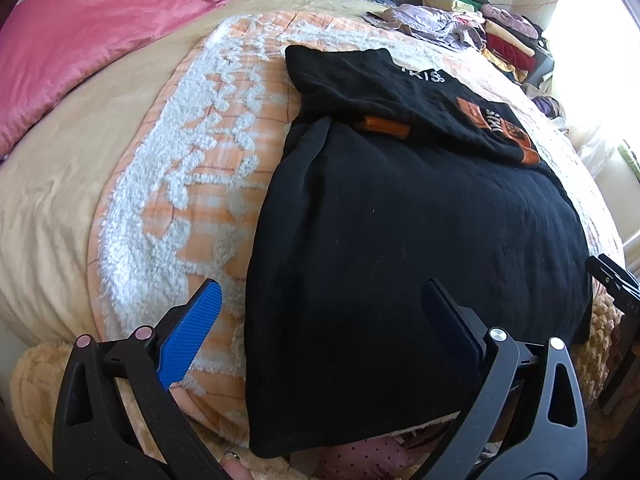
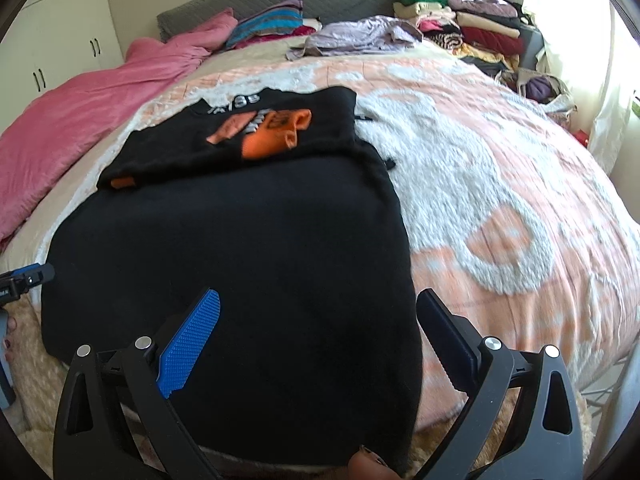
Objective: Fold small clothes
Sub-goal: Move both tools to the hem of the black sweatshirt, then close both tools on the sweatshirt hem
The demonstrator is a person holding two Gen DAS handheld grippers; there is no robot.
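At frame left lies the pink quilt [image 2: 80,120]; the black top [image 2: 240,240] fills the centre of both views, spread on the peach blanket [image 2: 500,200]. My left gripper [image 1: 320,320] hangs spread wide over its near left edge, my right gripper [image 2: 320,328] equally wide over the near right edge, neither gripping cloth. Its printed upper part looks folded over already; I judge the near hem unfolded. Folded stacks [image 2: 460,16] sit upper right.

strong daylight is admitted from the window [image 1: 592,40] at right, where glare is blown out; edges are bent and vignetted by fisheye distortion.
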